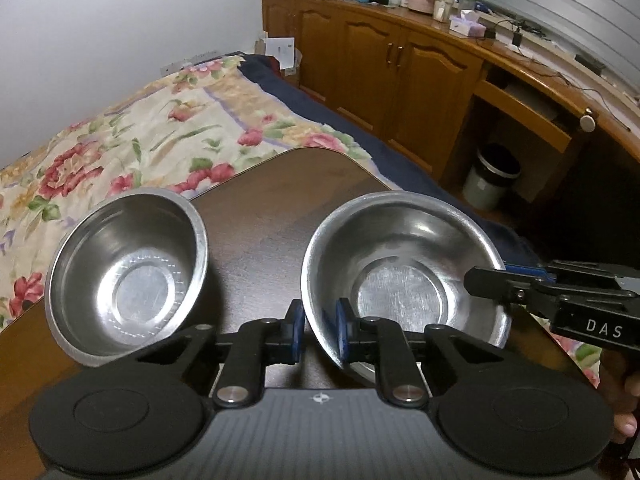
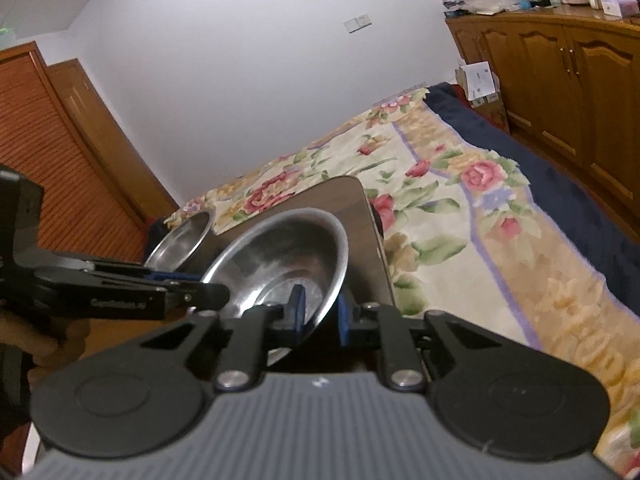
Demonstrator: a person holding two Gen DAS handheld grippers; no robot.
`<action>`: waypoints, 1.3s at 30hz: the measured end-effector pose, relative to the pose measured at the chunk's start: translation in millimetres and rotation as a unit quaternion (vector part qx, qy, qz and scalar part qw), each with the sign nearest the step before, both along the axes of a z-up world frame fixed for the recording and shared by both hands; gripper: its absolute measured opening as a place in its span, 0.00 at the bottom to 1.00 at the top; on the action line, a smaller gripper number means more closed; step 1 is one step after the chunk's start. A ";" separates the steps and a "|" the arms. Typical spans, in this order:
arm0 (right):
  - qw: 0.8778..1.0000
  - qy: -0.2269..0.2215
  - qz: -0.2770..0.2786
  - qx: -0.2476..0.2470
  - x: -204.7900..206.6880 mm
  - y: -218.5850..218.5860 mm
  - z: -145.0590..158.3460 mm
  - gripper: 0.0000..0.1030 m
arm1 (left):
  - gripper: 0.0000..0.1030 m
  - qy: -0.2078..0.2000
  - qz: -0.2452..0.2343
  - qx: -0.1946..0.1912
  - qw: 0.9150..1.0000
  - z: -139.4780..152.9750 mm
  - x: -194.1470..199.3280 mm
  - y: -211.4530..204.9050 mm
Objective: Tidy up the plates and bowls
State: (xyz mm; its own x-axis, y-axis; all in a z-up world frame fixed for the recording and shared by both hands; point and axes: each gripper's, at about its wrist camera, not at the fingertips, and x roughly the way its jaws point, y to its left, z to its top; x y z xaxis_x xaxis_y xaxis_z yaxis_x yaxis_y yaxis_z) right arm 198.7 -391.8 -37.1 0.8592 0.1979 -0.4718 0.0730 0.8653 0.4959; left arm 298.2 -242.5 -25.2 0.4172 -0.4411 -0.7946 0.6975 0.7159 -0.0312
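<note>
Now both grippers pinch one wide steel bowl (image 1: 404, 276): left gripper (image 1: 318, 330) at its six o'clock rim, right gripper (image 2: 322, 314) at three o'clock; the deeper bowl (image 1: 128, 272) sits at nine o'clock.

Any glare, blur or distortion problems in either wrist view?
Left wrist: sharp; glare on the wide steel bowl; fisheye bends the wooden cabinet. Right wrist: softer, the left tongs look blurred; dark corners in both views.

Two shiny steel bowls stand apart on the dark tabletop (image 1: 260, 216), the deeper bowl (image 1: 128, 276) overhanging its left edge, the wider bowl (image 1: 404, 276) tilted near the right edge
</note>
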 end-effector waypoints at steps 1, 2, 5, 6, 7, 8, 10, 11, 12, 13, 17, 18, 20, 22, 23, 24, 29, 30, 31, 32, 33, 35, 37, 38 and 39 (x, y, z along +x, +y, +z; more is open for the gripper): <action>1.000 0.002 -0.004 -0.003 -1.5 1.9 0.6 0.17 | 0.17 -0.006 -0.001 -0.001 1.000 1.5 -3.1 0.6; 1.000 0.001 -0.004 -0.012 -2.3 4.3 1.5 0.17 | 0.17 -0.011 -0.003 -0.004 1.000 3.6 -5.6 1.7; 0.999 -0.009 -0.006 -0.034 -6.8 11.3 9.3 0.17 | 0.17 -0.016 -0.008 -0.022 1.000 14.1 -12.6 8.0; 0.999 -0.012 -0.009 -0.035 -8.9 13.0 12.5 0.17 | 0.17 -0.020 -0.010 -0.028 0.999 19.0 -16.1 11.6; 0.999 -0.017 -0.011 -0.037 -11.7 14.8 17.1 0.17 | 0.17 -0.023 -0.010 -0.033 0.999 23.1 -18.1 15.0; 0.999 -0.021 -0.013 -0.040 -14.2 16.9 21.3 0.17 | 0.17 -0.026 -0.011 -0.040 0.999 28.6 -21.6 19.5; 0.998 -0.030 -0.017 -0.047 -20.5 22.5 32.0 0.17 | 0.17 -0.031 -0.013 -0.054 0.998 40.5 -28.4 28.8; 0.998 -0.034 -0.018 -0.052 -23.9 25.7 37.3 0.17 | 0.17 -0.033 -0.014 -0.060 0.998 45.9 -30.6 32.7; 0.998 -0.039 -0.018 -0.054 -26.7 28.5 42.2 0.17 | 0.17 -0.038 -0.014 -0.067 0.997 53.0 -34.8 38.1; 0.997 -0.043 -0.019 -0.053 -29.4 29.7 45.9 0.17 | 0.17 -0.043 -0.015 -0.072 0.996 58.6 -38.5 42.0; 0.996 -0.066 -0.020 -0.049 -40.2 38.6 62.2 0.17 | 0.17 -0.063 -0.017 -0.092 0.994 81.9 -55.6 59.6; 0.996 -0.072 -0.021 -0.049 -42.6 41.1 65.8 0.17 | 0.17 -0.068 -0.018 -0.096 0.993 86.8 -60.5 63.9; 0.996 -0.078 -0.020 -0.049 -45.6 44.8 70.5 0.17 | 0.17 -0.076 -0.017 -0.100 0.992 93.4 -68.4 71.1; 0.995 -0.084 -0.018 -0.049 -48.9 48.5 74.1 0.17 | 0.17 -0.082 -0.016 -0.101 0.991 97.5 -75.0 78.2; 0.995 -0.087 -0.016 -0.049 -50.7 50.2 75.8 0.17 | 0.17 -0.083 -0.013 -0.103 0.991 99.0 -79.4 83.3; 0.995 -0.089 -0.013 -0.048 -52.0 52.0 76.8 0.17 | 0.17 -0.084 -0.009 -0.105 0.991 100.0 -83.1 87.3; 0.994 -0.102 0.011 -0.042 -58.9 63.1 80.2 0.16 | 0.17 -0.085 0.023 -0.125 0.988 97.8 -98.3 110.1; 0.994 -0.103 0.015 -0.041 -59.4 65.1 80.5 0.16 | 0.17 -0.084 0.028 -0.130 0.988 97.1 -101.6 114.9; 0.994 -0.103 0.020 -0.039 -59.7 66.1 80.8 0.15 | 0.17 -0.084 0.032 -0.135 0.987 97.2 -106.6 119.8; 0.994 -0.102 0.026 -0.038 -59.8 67.2 80.8 0.15 | 0.17 -0.083 0.038 -0.140 0.986 96.3 -111.1 125.1; 0.994 -0.101 0.032 -0.035 -59.1 68.4 80.6 0.15 | 0.17 -0.081 0.045 -0.144 0.985 95.8 -115.0 130.4; 0.993 -0.100 0.045 -0.034 -59.6 72.2 80.7 0.14 | 0.17 -0.082 0.052 -0.145 0.985 94.2 -123.2 137.0; 0.993 -0.103 0.054 -0.029 -61.6 75.6 81.1 0.13 | 0.17 -0.080 0.060 -0.145 0.984 92.9 -131.5 142.9; 0.992 -0.105 0.058 -0.027 -62.5 76.6 80.7 0.12 | 0.17 -0.080 0.062 -0.144 0.984 92.4 -136.0 145.0; 0.992 -0.107 0.062 -0.028 -66.1 79.0 80.6 0.12 | 0.17 -0.080 0.063 -0.143 0.984 92.3 -140.0 147.0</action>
